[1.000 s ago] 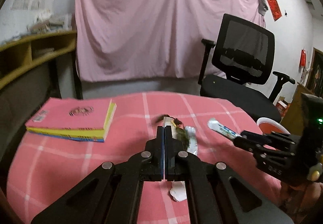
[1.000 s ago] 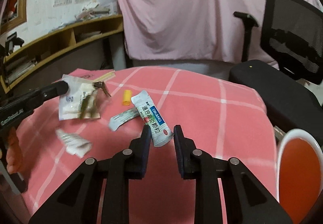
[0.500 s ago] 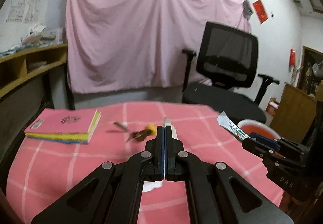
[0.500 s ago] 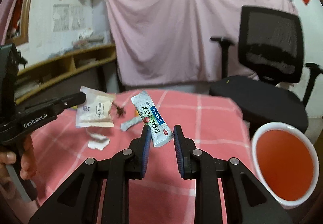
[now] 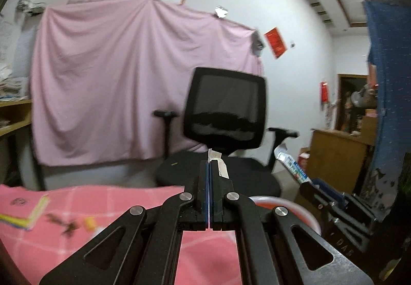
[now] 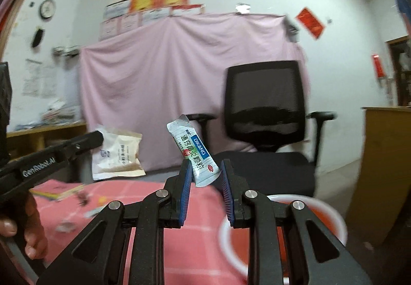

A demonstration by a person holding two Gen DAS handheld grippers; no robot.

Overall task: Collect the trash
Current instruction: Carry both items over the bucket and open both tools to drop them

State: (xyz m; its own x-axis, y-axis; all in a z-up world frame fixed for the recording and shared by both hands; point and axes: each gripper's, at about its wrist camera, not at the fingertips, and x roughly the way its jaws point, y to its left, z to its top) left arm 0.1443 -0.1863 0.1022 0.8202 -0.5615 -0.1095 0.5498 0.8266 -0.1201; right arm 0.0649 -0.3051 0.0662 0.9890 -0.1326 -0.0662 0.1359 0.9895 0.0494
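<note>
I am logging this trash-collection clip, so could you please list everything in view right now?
sachet: 1, pale blue and white, held up in the right tool
flat packet: 1, white and tan, held up in the left tool
bin: 1, white rim, red inside, beside the table at lower right
tablecloth: 1, pink checked, over the table
books: small stack, pink and yellow, table's left side
small scraps: several, dark, yellow and white, blurred, on the cloth
office chair: 1, black, behind the table
sheet: 1, pink, on the wall
wall clock: 1, upper left
left tool: shut on the packet
right tool: shut on the sachet
hand: 1, on the left tool's handle
</note>
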